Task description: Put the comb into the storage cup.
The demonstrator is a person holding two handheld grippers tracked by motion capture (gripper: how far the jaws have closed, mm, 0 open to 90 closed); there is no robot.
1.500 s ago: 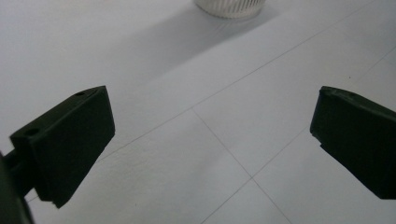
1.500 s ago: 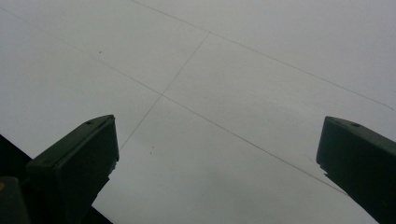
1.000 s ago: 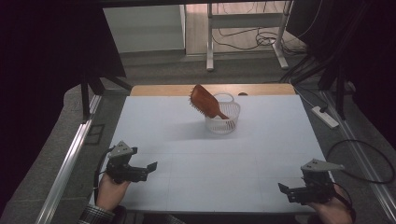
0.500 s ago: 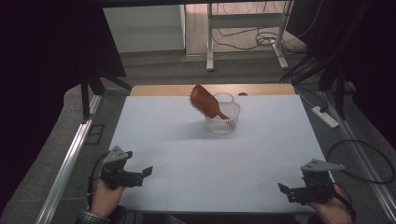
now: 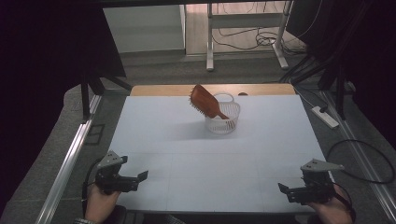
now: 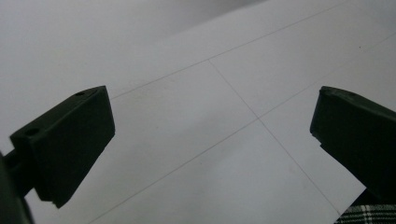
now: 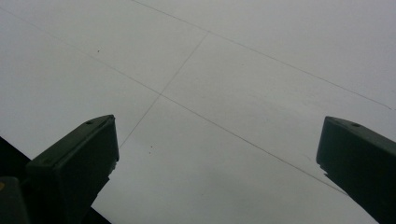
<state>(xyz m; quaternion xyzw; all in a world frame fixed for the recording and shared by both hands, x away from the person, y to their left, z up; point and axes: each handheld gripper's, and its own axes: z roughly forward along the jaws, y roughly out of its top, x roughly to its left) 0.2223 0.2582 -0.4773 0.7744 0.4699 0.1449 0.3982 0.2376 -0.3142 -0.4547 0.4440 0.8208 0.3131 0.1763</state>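
A brown hairbrush (image 5: 204, 102) leans handle-down in a small white basket (image 5: 223, 119) at the far middle of the white table (image 5: 187, 154). My left gripper (image 5: 135, 179) is at the table's near left corner, held in a hand, jaws wide apart over bare tabletop; in the left gripper view the left gripper (image 6: 210, 140) has nothing between its jaws. My right gripper (image 5: 287, 191) is at the near right corner, also open; in the right gripper view the right gripper (image 7: 215, 158) frames only white surface with thin seam lines.
A metal rail (image 5: 65, 163) runs along the table's left side. A white power strip (image 5: 324, 116) and cables lie on the floor to the right. A wooden strip (image 5: 159, 89) borders the table's far edge. A plaid sleeve (image 6: 369, 214) peeks in at the left gripper view's corner.
My left gripper has drawn back toward the near edge and slightly left. The right gripper, brush and basket have stayed put.
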